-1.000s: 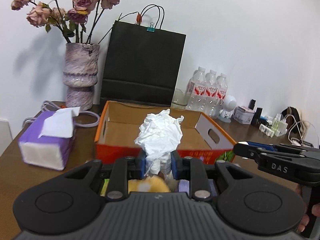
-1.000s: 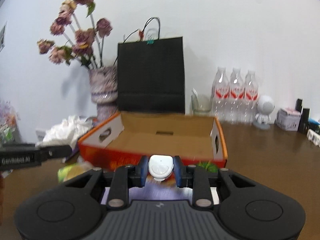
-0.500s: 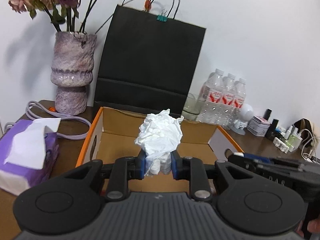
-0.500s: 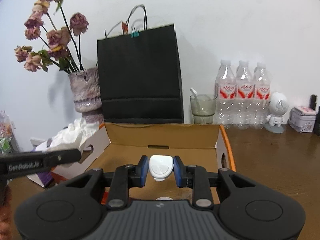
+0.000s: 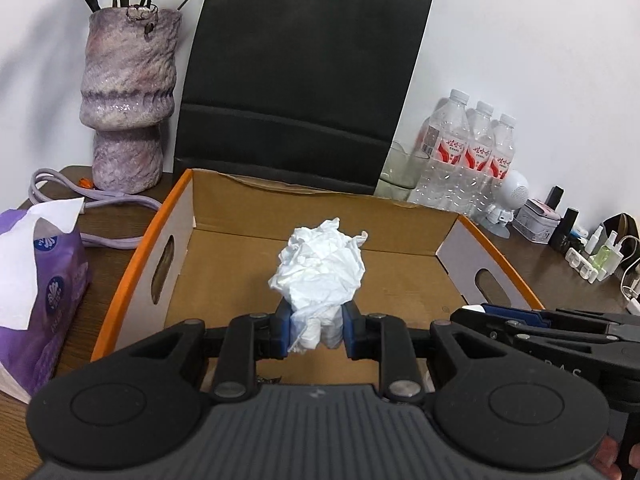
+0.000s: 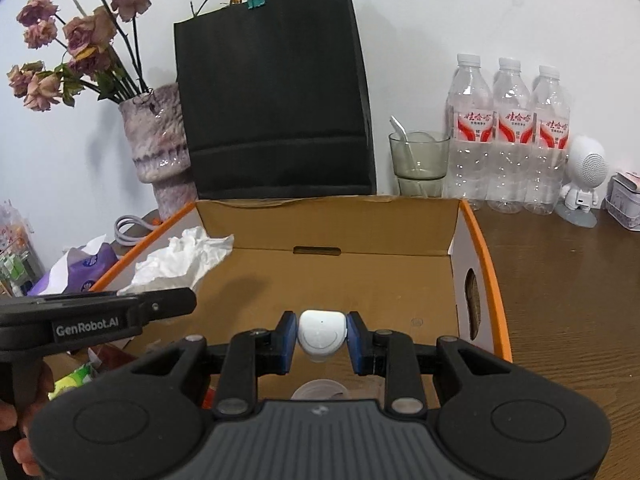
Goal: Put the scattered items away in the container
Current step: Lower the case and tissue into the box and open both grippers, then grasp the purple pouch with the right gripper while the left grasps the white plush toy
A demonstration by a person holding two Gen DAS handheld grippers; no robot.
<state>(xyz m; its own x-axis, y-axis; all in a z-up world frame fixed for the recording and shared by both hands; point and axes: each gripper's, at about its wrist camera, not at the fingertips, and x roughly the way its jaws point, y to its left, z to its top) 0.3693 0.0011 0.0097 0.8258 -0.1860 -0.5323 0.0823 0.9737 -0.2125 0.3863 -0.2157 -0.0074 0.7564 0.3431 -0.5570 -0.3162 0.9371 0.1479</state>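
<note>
My left gripper (image 5: 316, 330) is clamped on one crumpled white tissue wad (image 5: 322, 276), which sticks up at twelve o'clock from between the blue pads (image 5: 282, 330) and hangs over the floor of the open cardboard box (image 5: 404, 280). At nine o'clock sits one purple tissue pack (image 5: 38, 292), and at eleven o'clock one mottled purple vase (image 5: 128, 92) with a lilac cable (image 5: 104, 200) coiled at its foot. One black paper bag (image 5: 300, 76) stands behind the box at twelve o'clock. At two o'clock I count three water bottles (image 5: 472, 160), touching side by side. My right gripper (image 6: 322, 340) grips one small white rounded case (image 6: 321, 335), squeezed between its pads above the near half of the same box (image 6: 360, 280). From that side, the tissue wad (image 6: 180, 264) shows at ten o'clock, the three bottles (image 6: 512, 136) at one o'clock, one glass with a spoon (image 6: 418, 164) just left of them, and one white robot figurine (image 6: 582, 176) at two o'clock.
</note>
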